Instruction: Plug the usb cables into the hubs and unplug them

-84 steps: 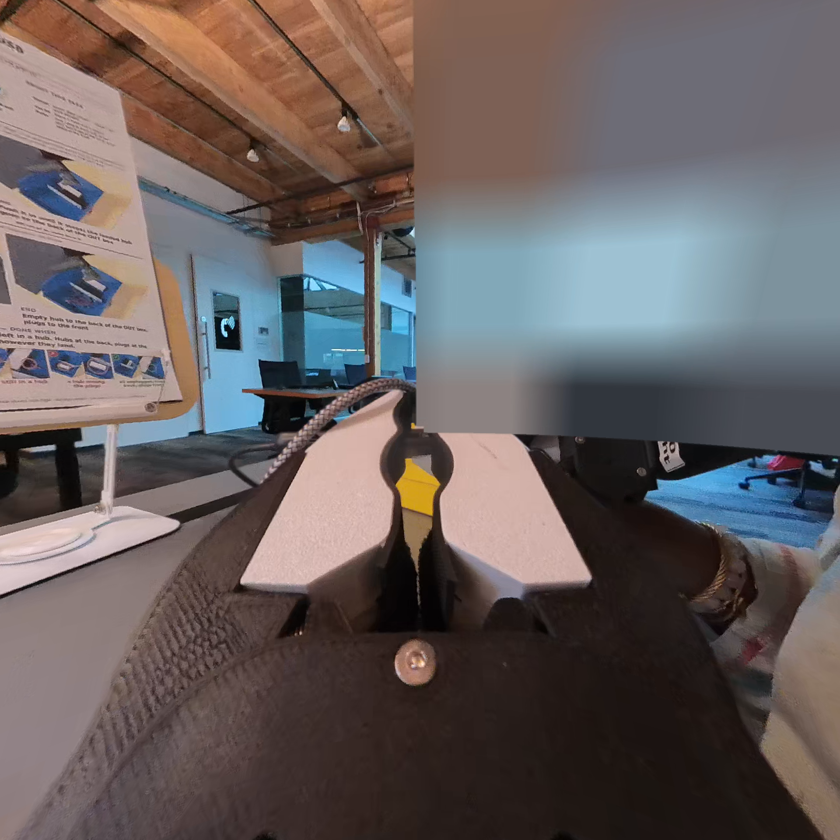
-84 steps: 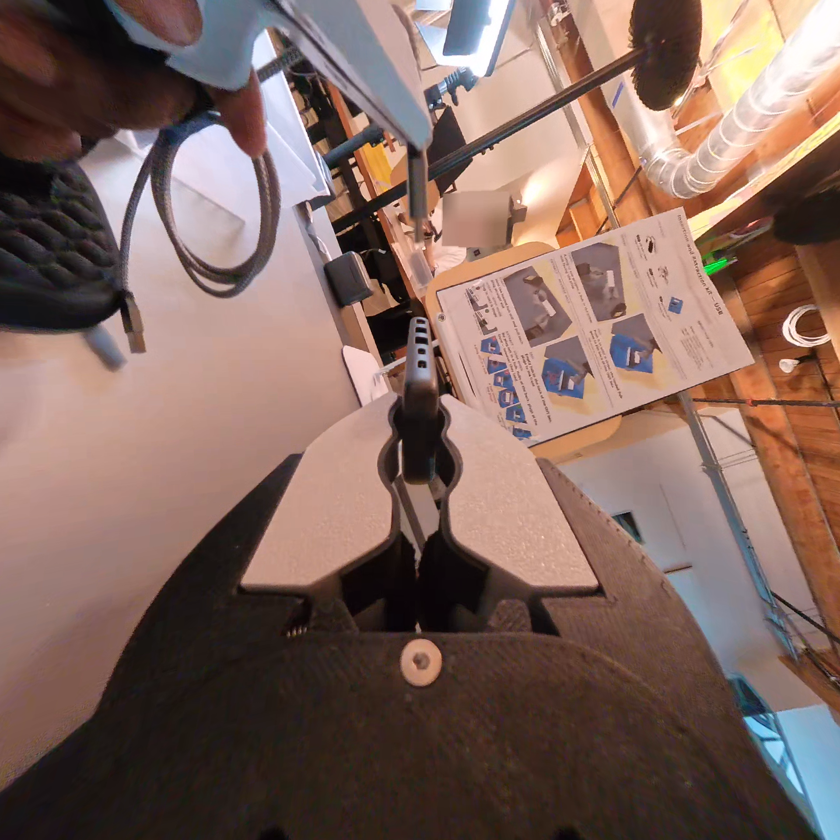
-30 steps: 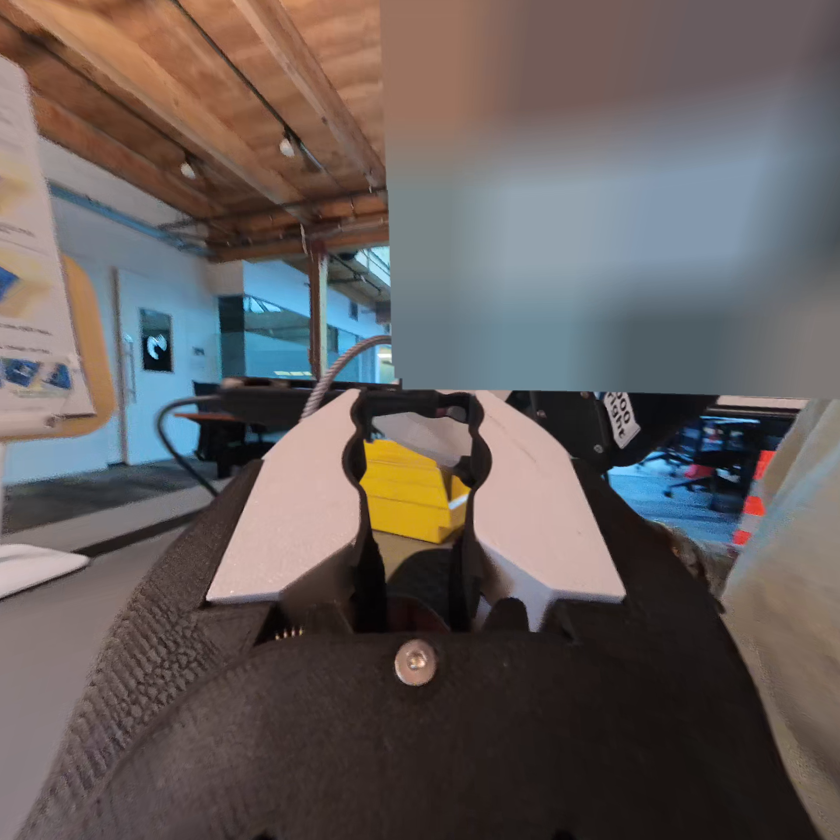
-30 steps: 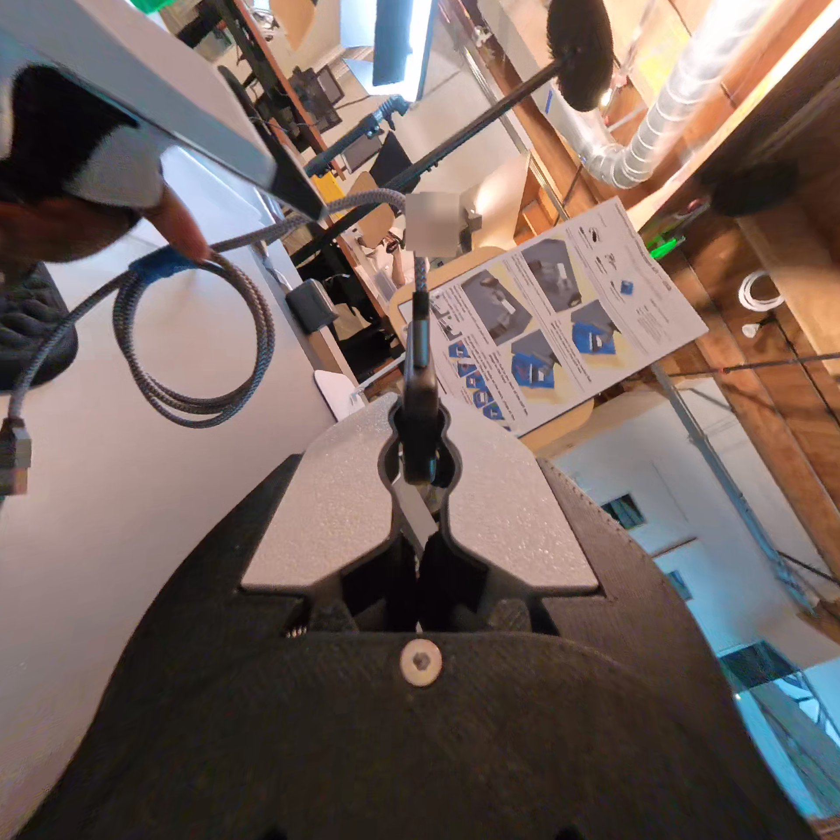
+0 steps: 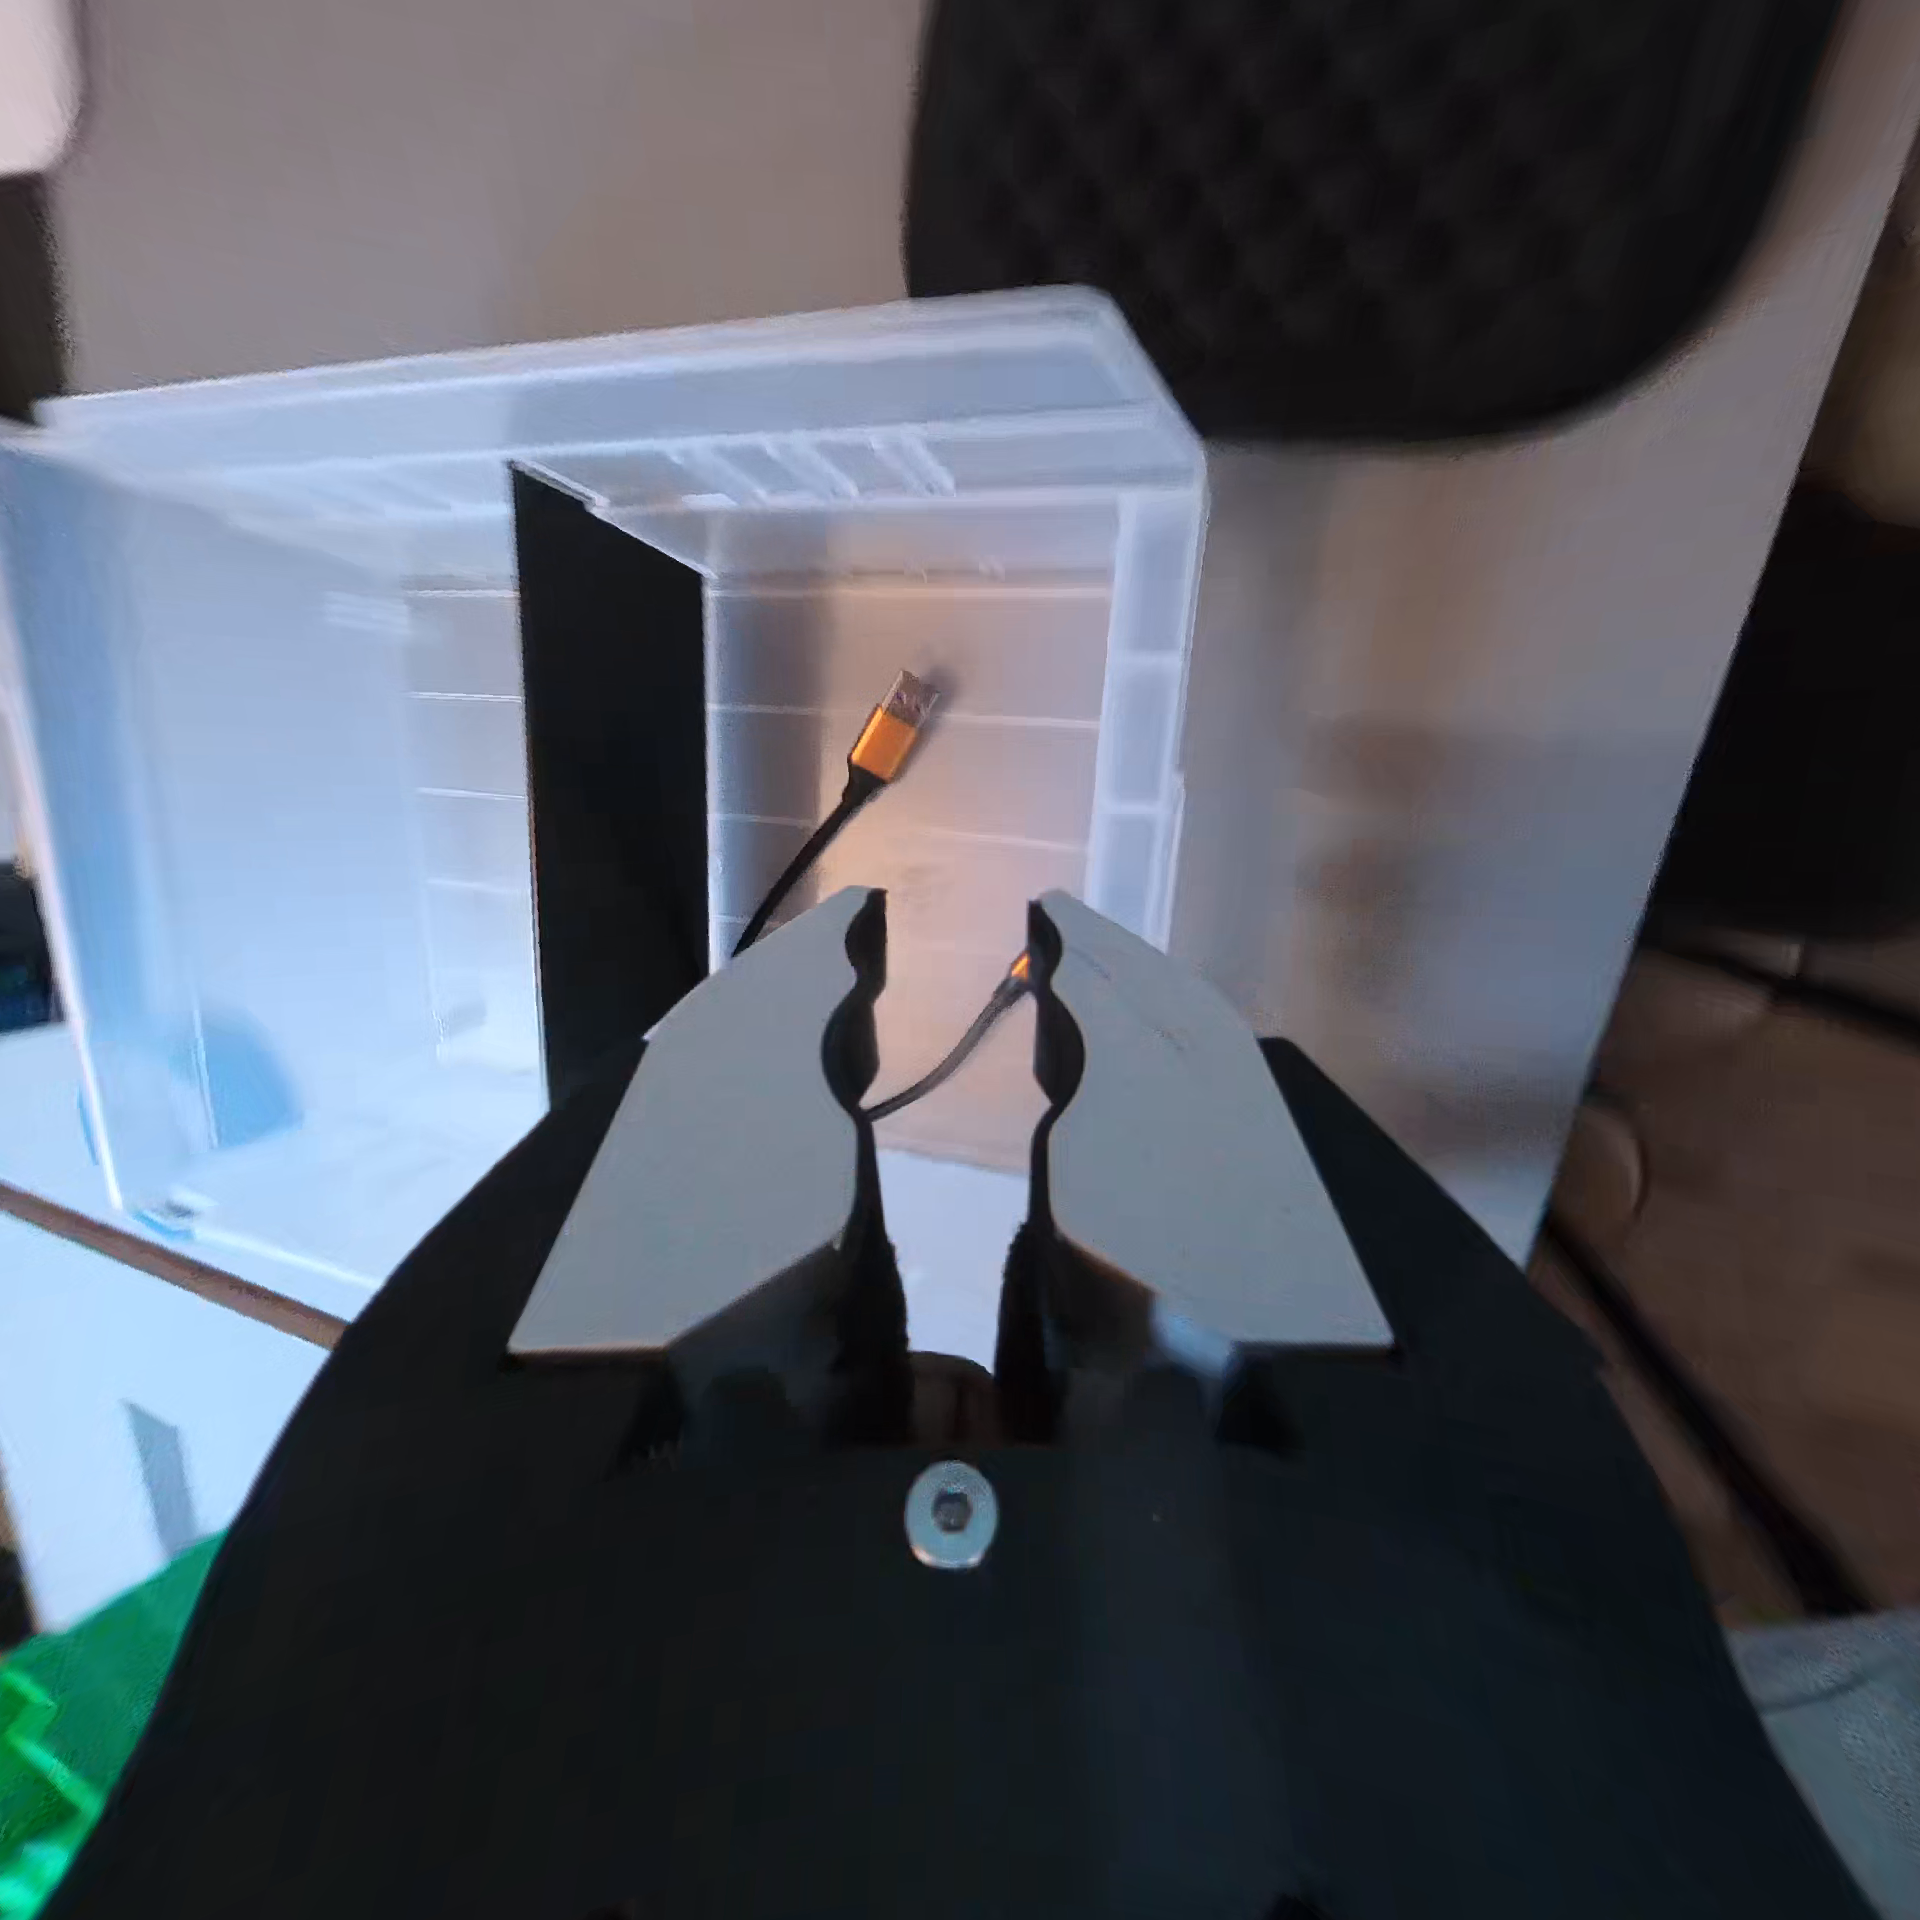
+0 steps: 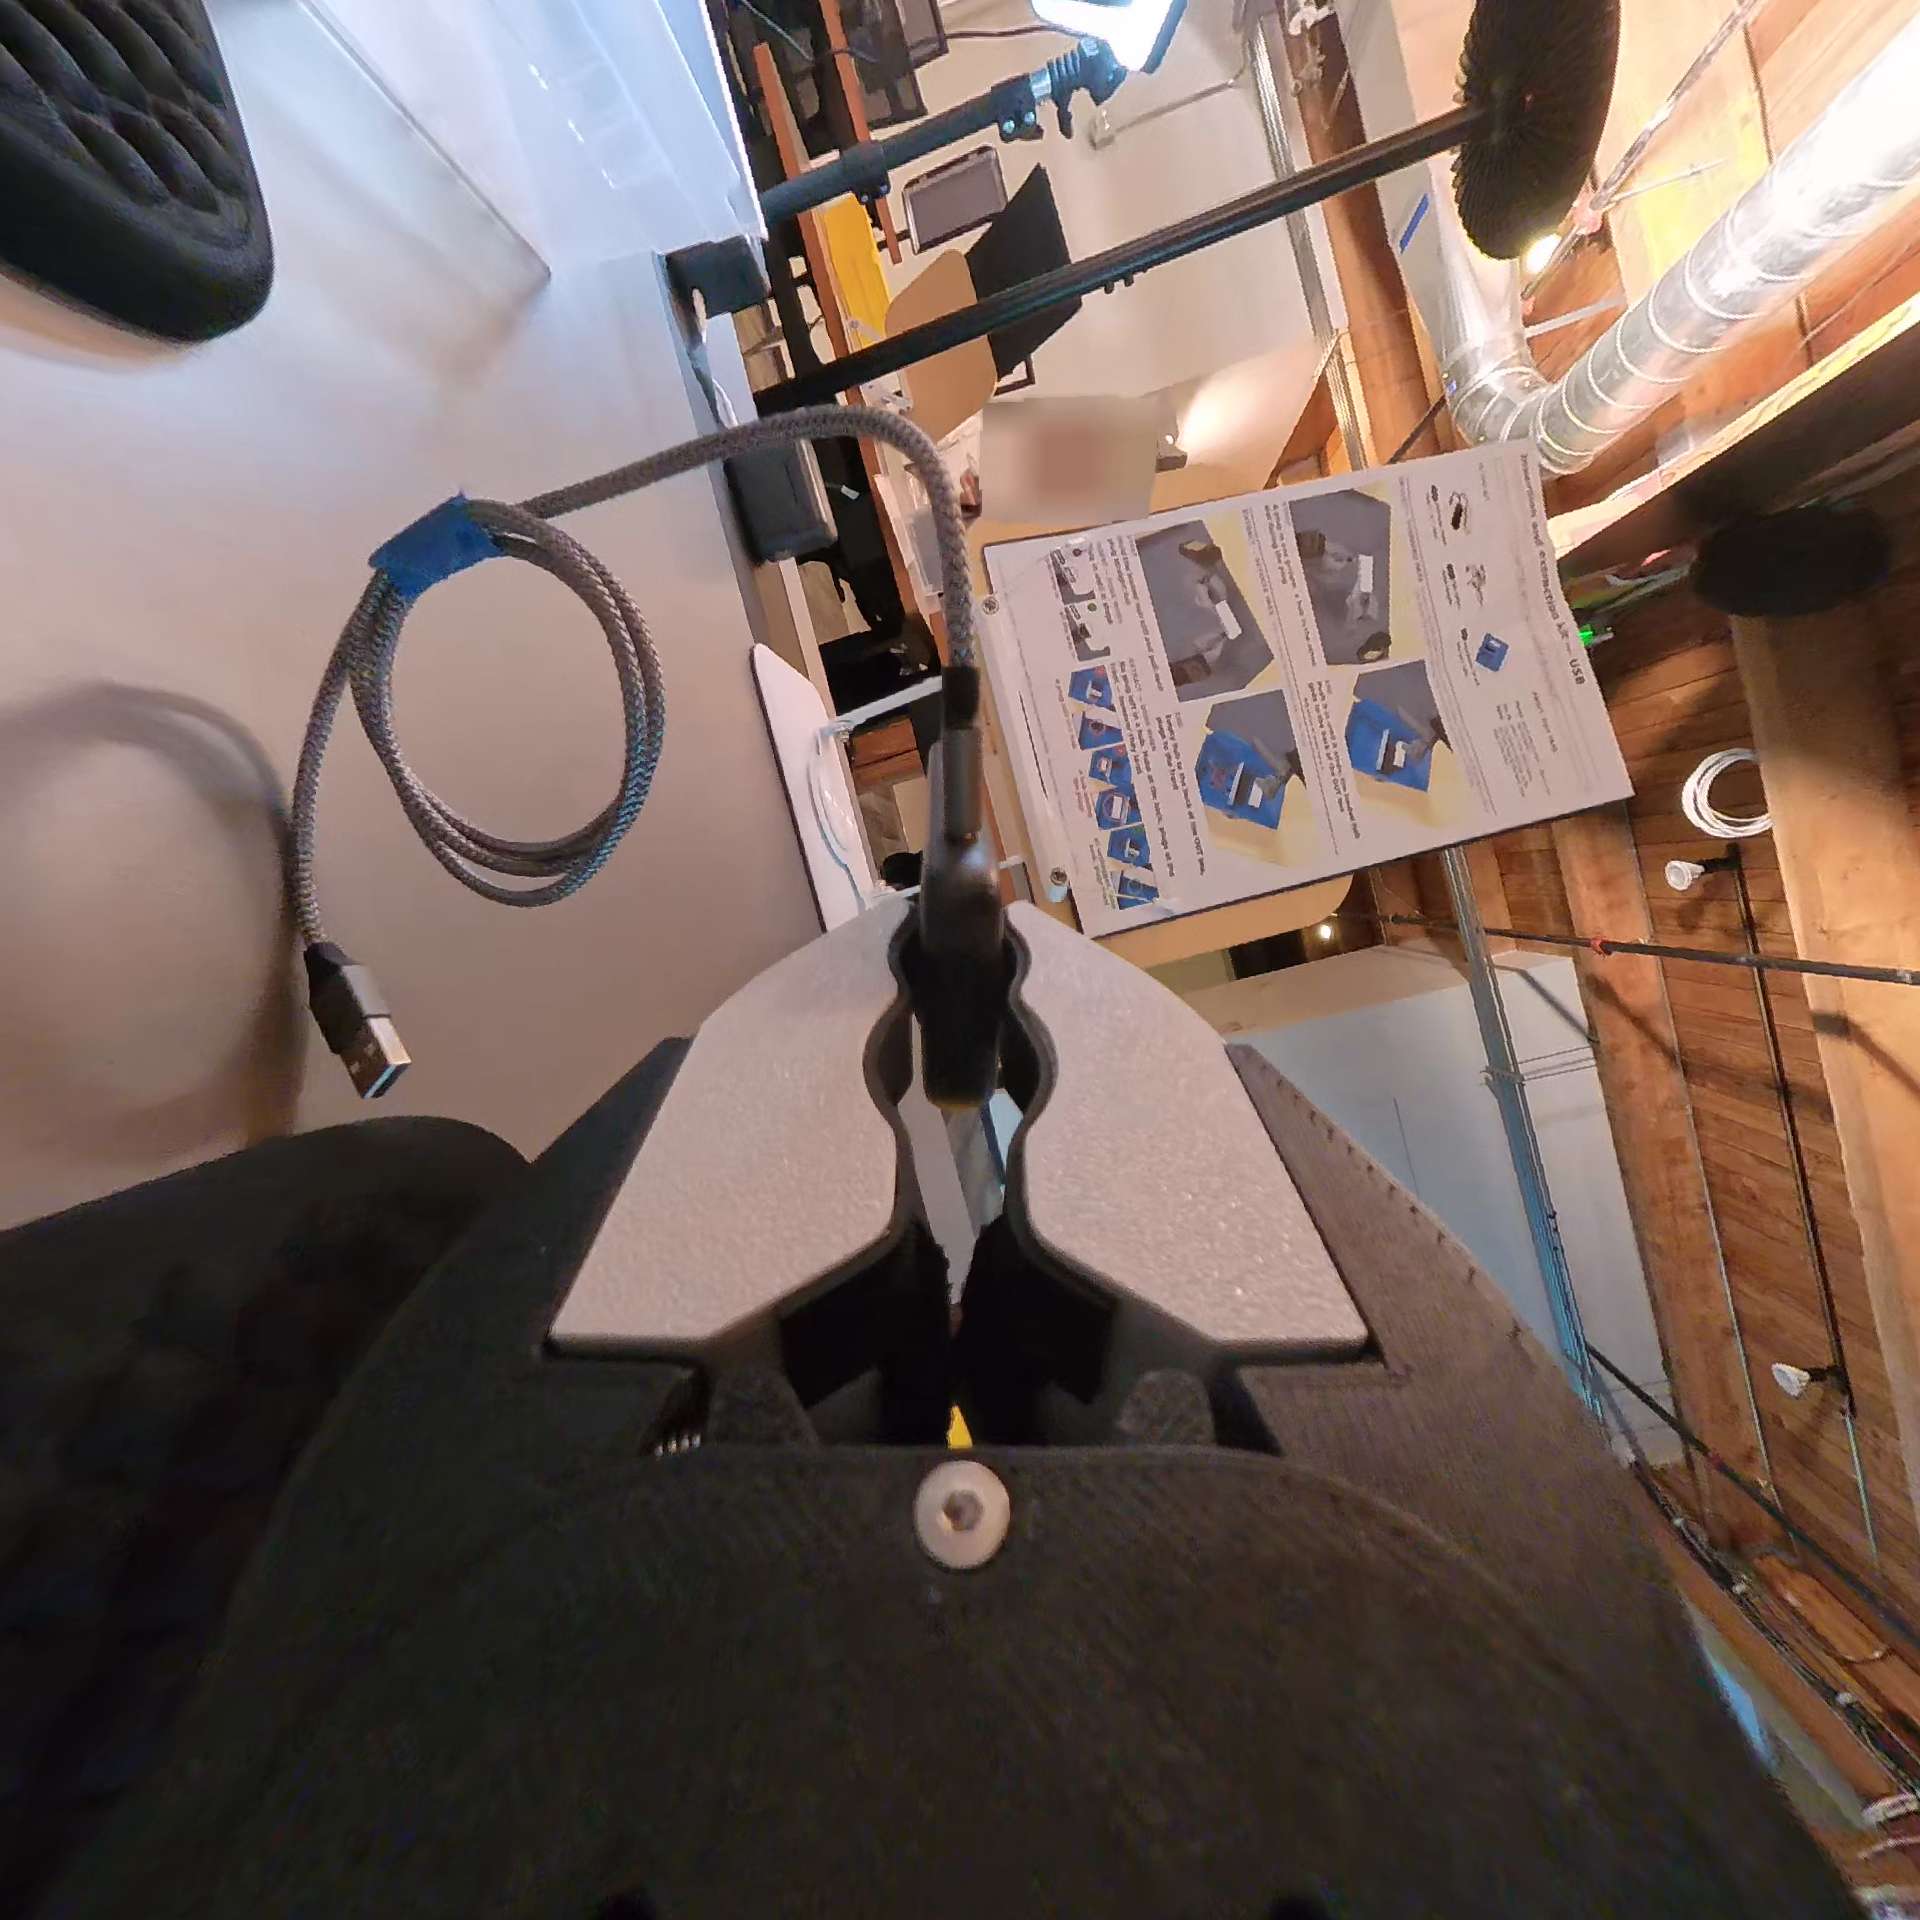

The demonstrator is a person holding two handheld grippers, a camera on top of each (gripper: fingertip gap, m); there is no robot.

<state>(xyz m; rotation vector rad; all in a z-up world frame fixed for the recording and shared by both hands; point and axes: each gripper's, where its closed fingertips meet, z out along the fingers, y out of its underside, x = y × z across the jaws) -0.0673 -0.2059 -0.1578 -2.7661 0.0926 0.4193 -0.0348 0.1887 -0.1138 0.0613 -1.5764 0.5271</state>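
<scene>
My right gripper [image 6: 961, 925] is shut on a dark USB hub [image 6: 956, 997] and holds it edge-on above the table. A grey braided cable [image 6: 623, 707] is plugged into the hub's far end [image 6: 961, 769]. Its coil, bound with blue tape [image 6: 431, 545], hangs free, and its other plug [image 6: 358, 1013] dangles at the left. My left gripper [image 5: 956, 904] is open and empty. It points into a translucent plastic bin [image 5: 1143, 623] that holds a black cable with an orange plug [image 5: 896, 727].
A black divider [image 5: 613, 779] stands inside the bin. The other gripper's black body shows at the upper right of the left wrist view [image 5: 1403, 208] and the upper left of the right wrist view [image 6: 114, 156]. An instruction poster [image 6: 1299, 686] stands behind the grey table [image 6: 156, 468]. A green object [image 5: 62, 1766] lies lower left. Across from one pair of fingers to the other is roughly 40 centimeters.
My left gripper has opened, let go of the braided cable and swung toward the bin. The cable now hangs from the hub, which my right gripper still holds.
</scene>
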